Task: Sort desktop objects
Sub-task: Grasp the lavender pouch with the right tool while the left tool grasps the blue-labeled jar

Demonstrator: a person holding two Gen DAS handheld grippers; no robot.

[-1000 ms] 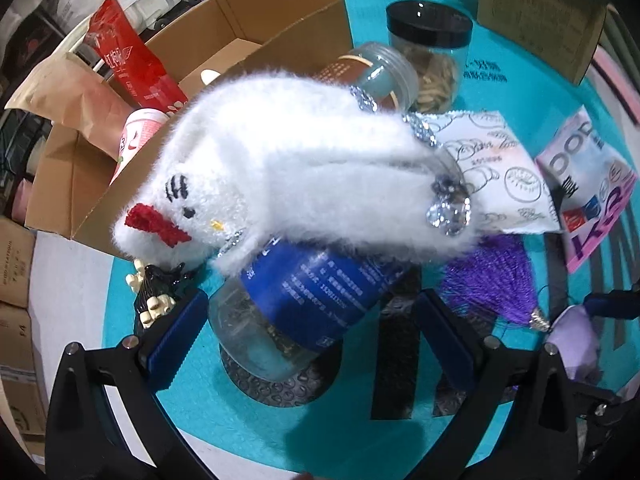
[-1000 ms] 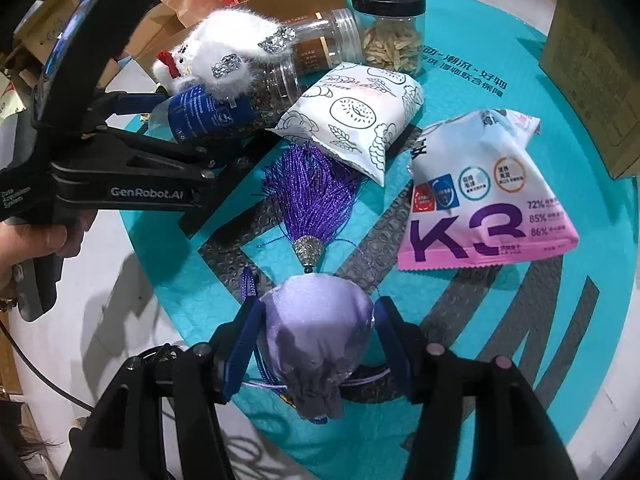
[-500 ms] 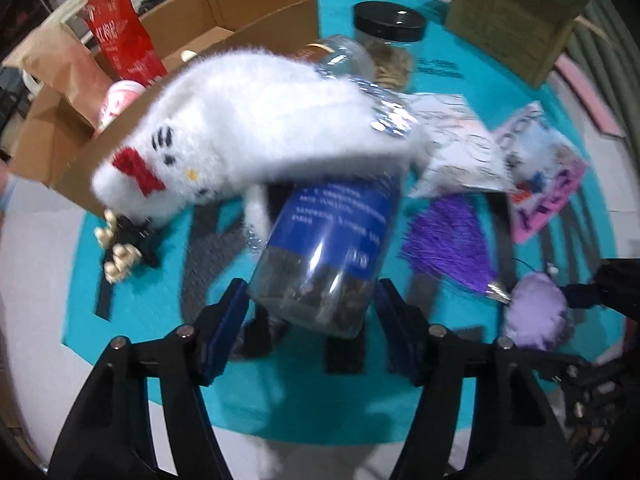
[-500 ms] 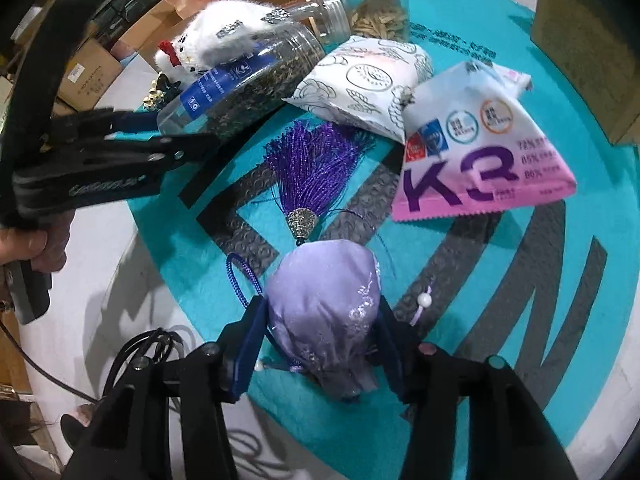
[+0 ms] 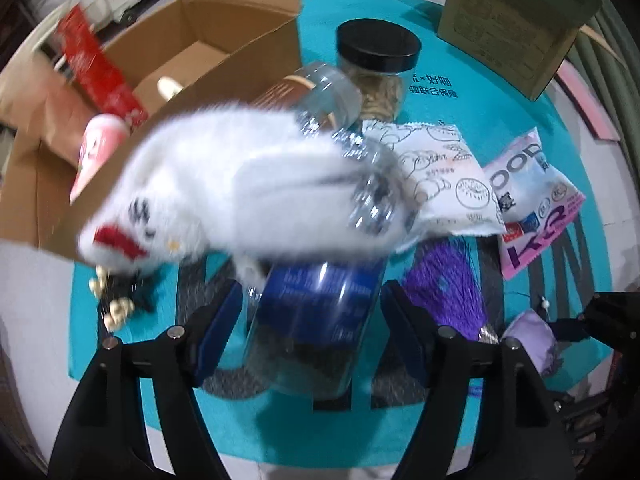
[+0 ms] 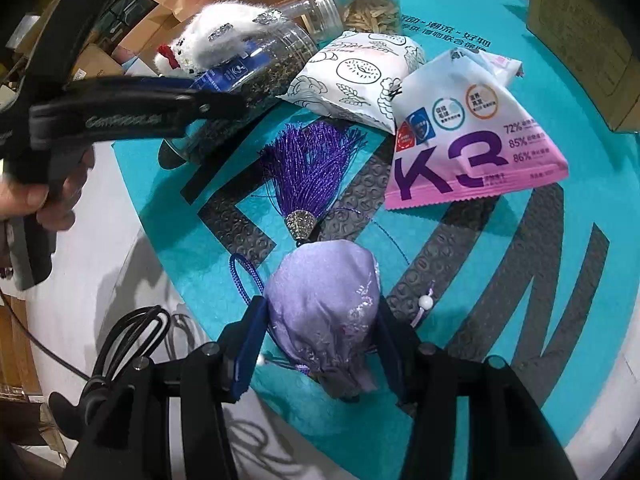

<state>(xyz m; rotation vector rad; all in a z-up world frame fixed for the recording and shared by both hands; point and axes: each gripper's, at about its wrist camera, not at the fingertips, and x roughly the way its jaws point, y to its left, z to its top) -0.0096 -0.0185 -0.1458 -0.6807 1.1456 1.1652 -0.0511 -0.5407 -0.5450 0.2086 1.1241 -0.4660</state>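
A clear jar with a blue label (image 5: 316, 320) sits tilted between the fingers of my left gripper (image 5: 312, 294), bottom end towards the camera. The jaws are opening slightly, and the pads still rest against the jar's sides. A white plush cat (image 5: 240, 184) lies across the jar's upper part. In the right wrist view, my right gripper (image 6: 320, 308) is shut on a lavender embroidered pouch (image 6: 324, 312) just above the teal mat (image 6: 560, 320). The pouch's purple tassel (image 6: 312, 168) trails away across the mat. The left gripper (image 6: 140, 116) and the jar (image 6: 256, 72) show at the upper left.
A white printed snack packet (image 6: 360, 80) and a pink K3 packet (image 6: 472, 136) lie beyond the tassel. A black-lidded jar (image 5: 378, 68) and a brown-labelled jar (image 5: 320, 92) stand behind the plush. An open cardboard box (image 5: 240, 12) is at left, a closed box (image 5: 516, 20) at right.
My left gripper's wide jaws came in around the blue-labelled jar and tipped its bottom end up, the plush riding on it. The right gripper kept the pouch and shifted slightly.
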